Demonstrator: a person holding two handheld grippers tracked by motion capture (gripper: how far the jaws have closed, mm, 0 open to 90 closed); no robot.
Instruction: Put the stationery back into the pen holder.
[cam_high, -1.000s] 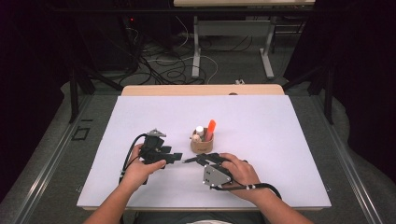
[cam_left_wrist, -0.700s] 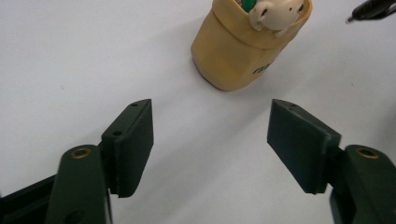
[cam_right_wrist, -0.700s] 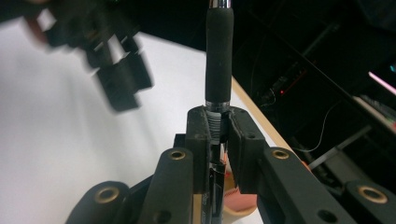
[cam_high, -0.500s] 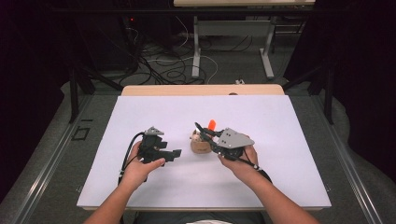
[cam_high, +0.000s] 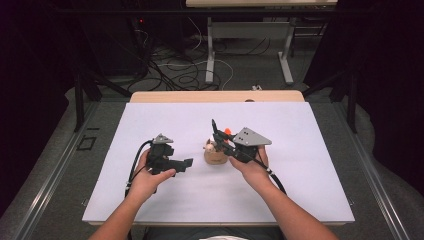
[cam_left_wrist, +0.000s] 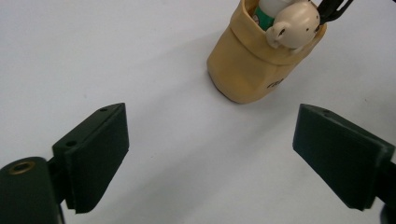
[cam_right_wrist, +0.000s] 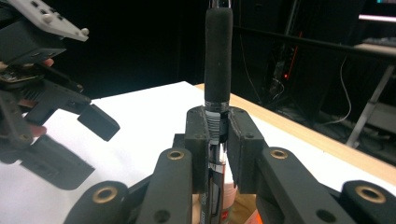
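A tan pen cup stands mid-table with a bear-headed item and a green-and-white tube in it, and an orange tip showing behind. My right gripper hovers just right of the cup, shut on a black pen that points up and away. In the right gripper view the pen rises straight from the closed jaws. My left gripper rests left of the cup; its jaws have just been opening and stand wide with nothing between them.
The white table top has bare room on all sides of the cup. A wooden edge runs along the back. Beyond it are floor cables and a desk frame.
My right gripper has carried the pen from low near the front edge up and back to beside the cup, turning it more upright. The left jaws have widened; the left hand stayed put.
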